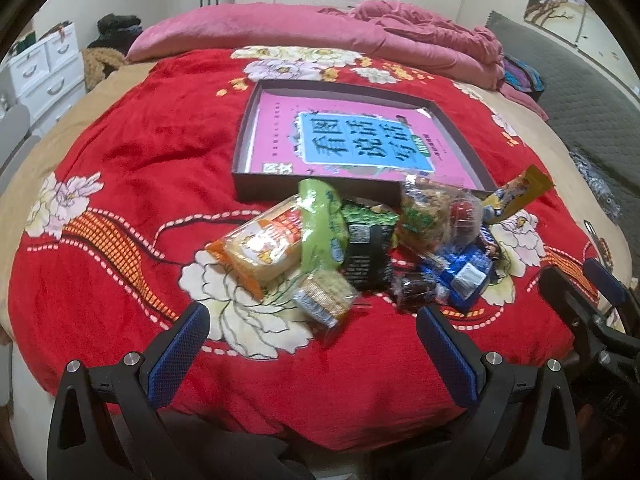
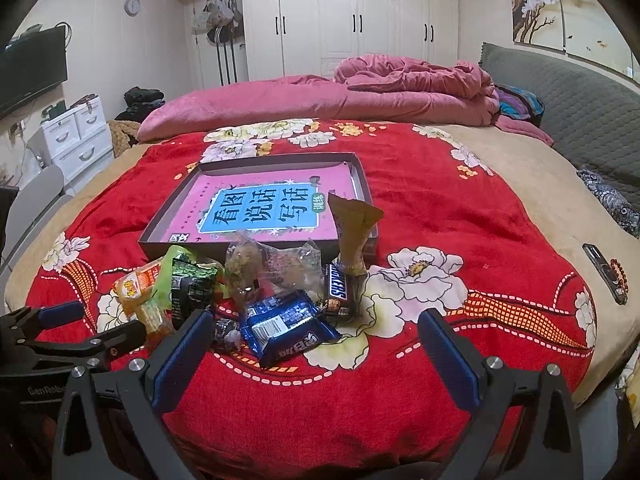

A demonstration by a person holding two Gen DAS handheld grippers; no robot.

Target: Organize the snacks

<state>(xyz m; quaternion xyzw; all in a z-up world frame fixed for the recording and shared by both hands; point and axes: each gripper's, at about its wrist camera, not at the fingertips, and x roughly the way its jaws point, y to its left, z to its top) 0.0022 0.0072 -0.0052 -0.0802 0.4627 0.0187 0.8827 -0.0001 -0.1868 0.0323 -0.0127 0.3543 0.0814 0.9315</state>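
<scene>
None of the wrapped snacks point(image 1: 352, 248) is sorted yet: the whole pile lies on the red flowered blanket point(image 1: 120, 184) just before the shallow dark box point(image 1: 248, 136), while the left gripper point(image 1: 312, 344) and right gripper point(image 2: 316, 344) hover near it with fingers spread and empty.

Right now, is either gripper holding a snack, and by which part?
Nothing is held. The left gripper and right gripper are both open and empty, short of the snack pile on the red blanket.
</scene>
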